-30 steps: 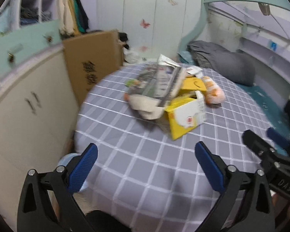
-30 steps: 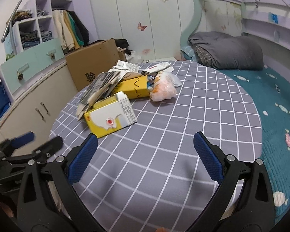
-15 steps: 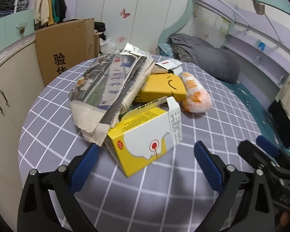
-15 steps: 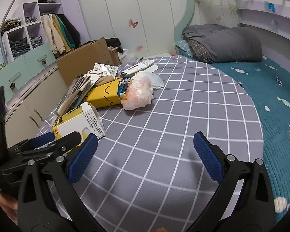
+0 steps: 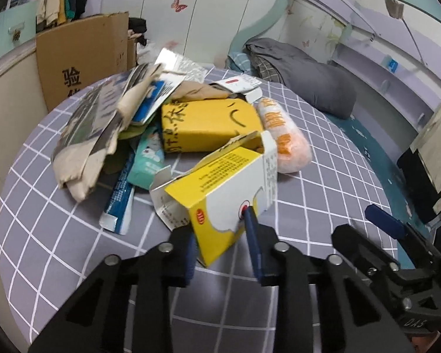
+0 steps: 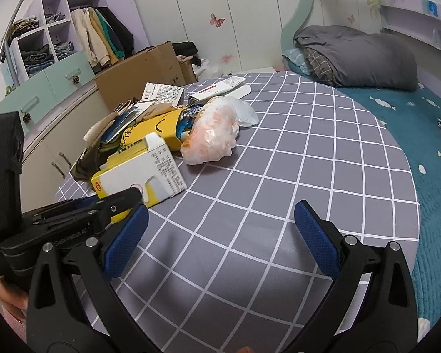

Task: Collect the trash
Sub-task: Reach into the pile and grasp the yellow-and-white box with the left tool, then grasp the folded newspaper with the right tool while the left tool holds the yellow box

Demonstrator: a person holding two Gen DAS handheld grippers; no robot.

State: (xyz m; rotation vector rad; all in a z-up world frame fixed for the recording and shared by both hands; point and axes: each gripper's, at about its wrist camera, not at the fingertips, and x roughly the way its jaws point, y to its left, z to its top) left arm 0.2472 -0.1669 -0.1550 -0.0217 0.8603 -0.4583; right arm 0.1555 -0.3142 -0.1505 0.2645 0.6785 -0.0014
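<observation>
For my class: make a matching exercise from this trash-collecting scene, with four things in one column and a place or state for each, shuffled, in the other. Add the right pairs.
Things:
1. yellow-and-white carton
2. orange plastic bag
3. cardboard box
4. right tool

Places or states:
A. open, over bare checked cloth
B. on the floor beyond the table's far left edge
C. between the left tool's closing pads
D. lying on the table, right of the yellow box

Pairs: 1-C, 2-D, 3-B, 4-A

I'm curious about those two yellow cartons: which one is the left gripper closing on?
The yellow-and-white cardboard box with open end flaps, nearest the left gripper. The all-yellow carton with black writing lies behind it, untouched.
</observation>
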